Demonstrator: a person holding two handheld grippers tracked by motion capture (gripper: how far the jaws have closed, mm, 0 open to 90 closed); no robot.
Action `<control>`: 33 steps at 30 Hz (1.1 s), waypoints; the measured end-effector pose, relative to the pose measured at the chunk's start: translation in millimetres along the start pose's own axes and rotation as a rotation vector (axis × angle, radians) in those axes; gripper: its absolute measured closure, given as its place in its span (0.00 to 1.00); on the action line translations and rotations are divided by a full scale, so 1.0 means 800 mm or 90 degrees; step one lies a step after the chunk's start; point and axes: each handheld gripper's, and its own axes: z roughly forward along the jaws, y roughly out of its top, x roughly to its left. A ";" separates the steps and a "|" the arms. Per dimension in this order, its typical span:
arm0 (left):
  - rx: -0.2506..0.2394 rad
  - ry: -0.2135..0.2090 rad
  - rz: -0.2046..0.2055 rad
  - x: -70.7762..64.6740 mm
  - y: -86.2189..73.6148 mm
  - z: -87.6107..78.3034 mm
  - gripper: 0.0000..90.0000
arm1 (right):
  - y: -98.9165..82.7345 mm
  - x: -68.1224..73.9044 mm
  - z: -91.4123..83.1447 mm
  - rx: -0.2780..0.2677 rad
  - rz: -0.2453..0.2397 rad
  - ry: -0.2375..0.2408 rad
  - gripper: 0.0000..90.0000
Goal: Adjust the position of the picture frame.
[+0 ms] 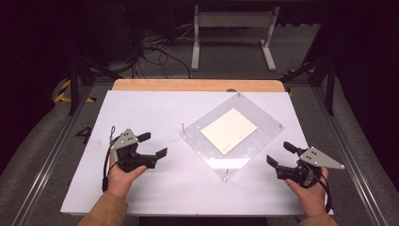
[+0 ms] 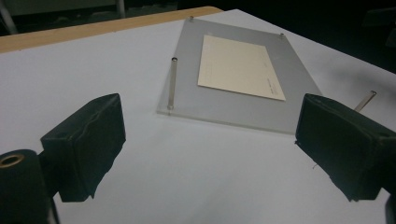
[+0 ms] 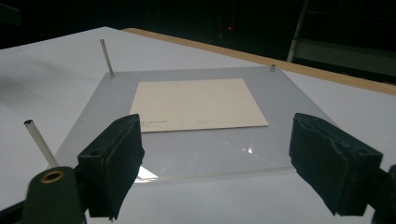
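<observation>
The clear acrylic frame (image 1: 234, 135) lies flat on the white table (image 1: 155, 188), a cream card (image 1: 229, 130) on it and what look like thin metal pins (image 1: 182, 127) standing at its corners. Your left gripper (image 1: 155, 145) sits well to the frame's left and your right gripper (image 1: 281, 154) just beside its right corner, both with jaws wide apart and nothing between them

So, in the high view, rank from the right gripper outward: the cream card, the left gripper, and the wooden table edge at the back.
1. The cream card, on the clear plate toward the table's middle, lies nearest the right gripper.
2. The left gripper, open on the opposite side.
3. The wooden table edge, along the far side; its distance is close to the left gripper's, so this order is tentative.
</observation>
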 end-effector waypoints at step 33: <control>0.031 0.017 -0.017 0.022 0.028 0.124 0.30 | -0.003 0.035 -0.007 0.031 -0.003 0.068 0.21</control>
